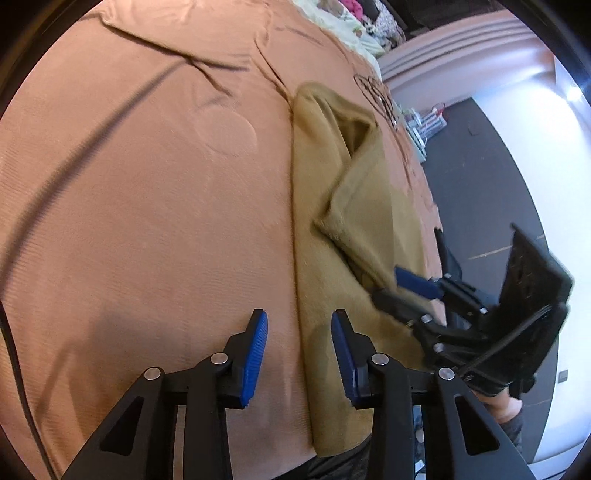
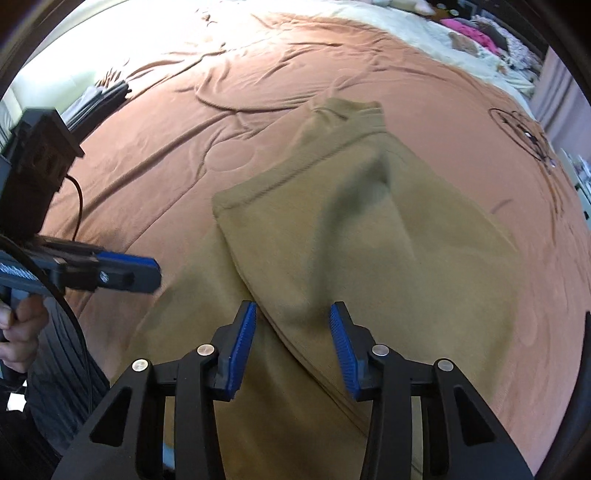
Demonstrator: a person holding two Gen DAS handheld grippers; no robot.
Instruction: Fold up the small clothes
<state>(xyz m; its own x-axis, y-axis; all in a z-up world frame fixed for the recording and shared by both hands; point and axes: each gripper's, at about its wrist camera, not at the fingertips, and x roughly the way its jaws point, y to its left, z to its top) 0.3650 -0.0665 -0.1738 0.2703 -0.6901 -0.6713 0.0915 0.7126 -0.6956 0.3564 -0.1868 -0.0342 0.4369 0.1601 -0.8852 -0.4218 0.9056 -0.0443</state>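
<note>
A tan garment (image 2: 369, 236) lies on the bed with one side folded over itself; its flap edge runs diagonally. In the right wrist view my right gripper (image 2: 293, 306) hovers over that flap edge, jaws apart, pads not pressing the cloth. In the left wrist view my left gripper (image 1: 298, 315) is open above the garment's (image 1: 332, 229) left edge, one finger over the bed cover and one over the cloth. The right gripper (image 1: 397, 286) shows at the right, low over the garment. The left gripper (image 2: 147, 275) reaches in from the left, held by a hand (image 2: 22, 321).
A salmon-brown bed cover (image 1: 147, 184) lies wrinkled under everything. A cream blanket (image 2: 424, 40) and pink clothes (image 2: 469, 29) sit at the far end. Dark floor (image 1: 491, 177) lies beyond the bed's right edge. A black cable (image 1: 14, 350) runs at the left.
</note>
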